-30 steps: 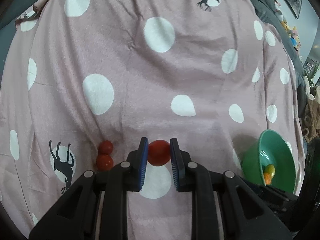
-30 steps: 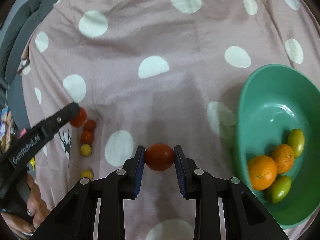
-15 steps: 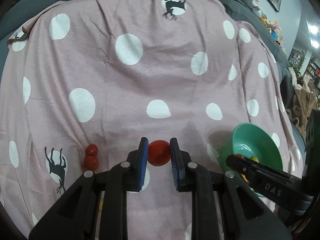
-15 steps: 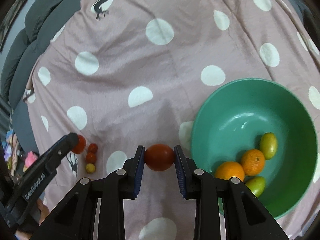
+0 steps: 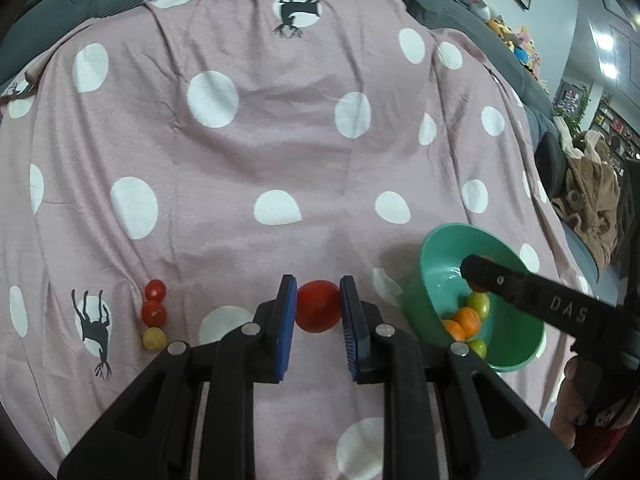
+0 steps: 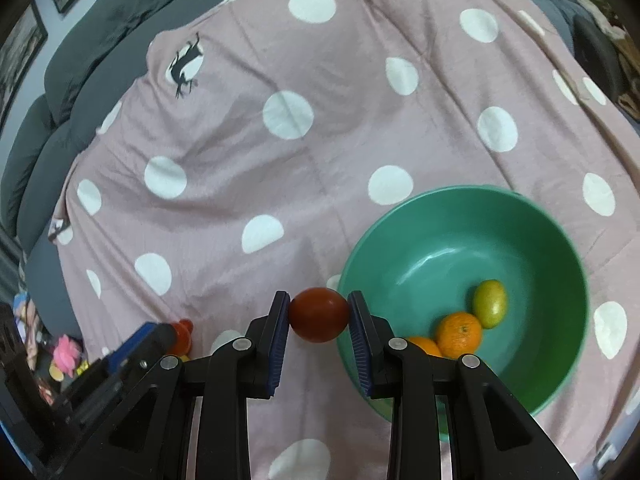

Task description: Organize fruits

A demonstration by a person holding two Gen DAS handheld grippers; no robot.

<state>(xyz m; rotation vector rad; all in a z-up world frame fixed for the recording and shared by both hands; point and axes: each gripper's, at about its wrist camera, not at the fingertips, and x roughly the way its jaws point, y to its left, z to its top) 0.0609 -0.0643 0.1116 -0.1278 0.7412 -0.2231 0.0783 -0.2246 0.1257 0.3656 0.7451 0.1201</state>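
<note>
My left gripper [image 5: 318, 293] is shut on a round red tomato [image 5: 318, 314], held above the pink cloth. Two small red tomatoes [image 5: 154, 302] and a small yellow one [image 5: 155, 338] lie in a row to its left. The green bowl [image 5: 434, 250] stands to the right, and a finger [image 5: 520, 286] of the right gripper reaches over it. In the right wrist view my right gripper [image 6: 319, 303] is shut on a darker red tomato [image 6: 319, 316], just left of the bowl's rim [image 6: 460, 196]. Two oranges [image 6: 459, 334] and a green-yellow fruit [image 6: 490, 303] lie in the bowl.
The pink cloth [image 5: 260, 152] with white dots covers a grey sofa [image 6: 48, 148]. A brown blanket [image 5: 588, 208] lies at the far right. A hand [image 5: 568, 420] holds the right gripper. Small toys [image 6: 68, 354] sit at the lower left of the right wrist view.
Both grippers have lifted away from the cloth with their tomatoes still held. The right gripper has moved towards the bowl, and its finger now shows over the bowl in the left wrist view.
</note>
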